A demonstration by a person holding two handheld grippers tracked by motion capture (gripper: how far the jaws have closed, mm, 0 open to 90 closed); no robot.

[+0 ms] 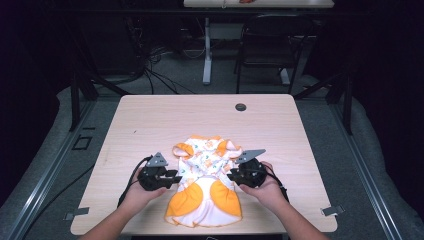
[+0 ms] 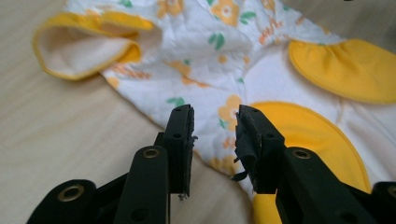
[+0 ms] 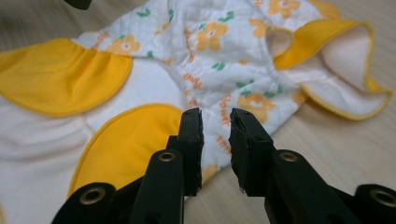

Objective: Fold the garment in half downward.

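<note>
Lying on the pale wooden table [image 1: 150,115] near its front edge is a small quilted white garment with orange flowers and yellow-orange trim [image 1: 205,185] — not yet gripped. Flanking its waist, the left gripper [image 1: 172,178] and right gripper [image 1: 231,175] are both hovering with jaws parted — any folding is still ahead.

Garment [image 2: 261,56] cut off by frame edges (both gripper views)

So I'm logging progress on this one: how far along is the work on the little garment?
Done: the garment lies spread on the table. In hand: the left gripper and right gripper flank its sides, fingers open, gripping nothing. Left: any grasping and folding; no fold is made yet.
</note>
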